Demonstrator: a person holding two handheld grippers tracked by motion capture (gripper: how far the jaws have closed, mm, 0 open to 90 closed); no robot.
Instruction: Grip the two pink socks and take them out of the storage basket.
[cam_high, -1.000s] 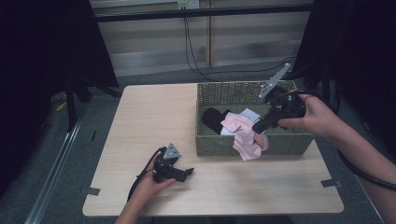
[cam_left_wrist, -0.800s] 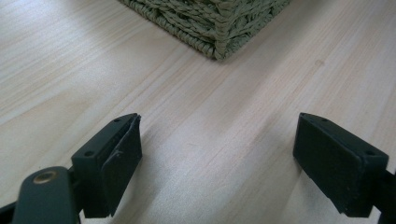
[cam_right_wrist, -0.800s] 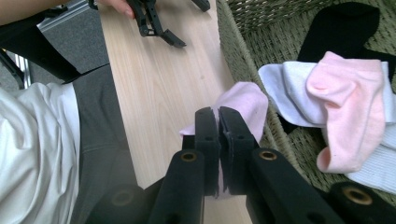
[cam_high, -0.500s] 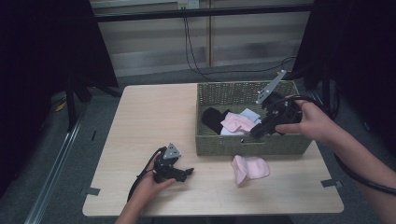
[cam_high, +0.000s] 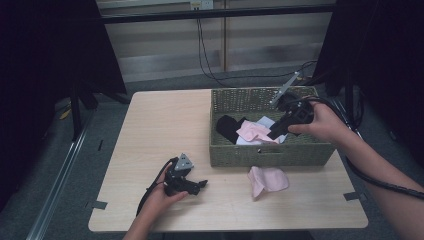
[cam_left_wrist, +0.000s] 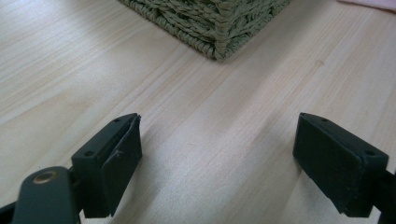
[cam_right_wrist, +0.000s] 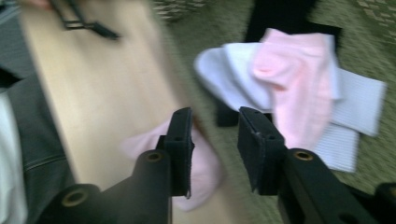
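Overall light: the high view is looking dim and cool, with the room around the table (cam_high: 165, 125) sinking into near black on both sides.
Light source: soft light is falling from above, leaving the pale wood evenly lit and without glare.
Shadows: the basket (cam_high: 270, 154) is casting a faint shadow along its near wall; the left gripper (cam_high: 192, 186) is throwing a small soft one.
Left gripper view: it is showing sharp wood grain, brightly lit, while the jaws are blurring slightly at the bottom edge.
Right gripper view: motion blur is smearing the table, the pink sock (cam_right_wrist: 299, 74) and the basket weave; the near jaws are staying fairly crisp.
Colour: everything is leaning towards muted, greyish tones.
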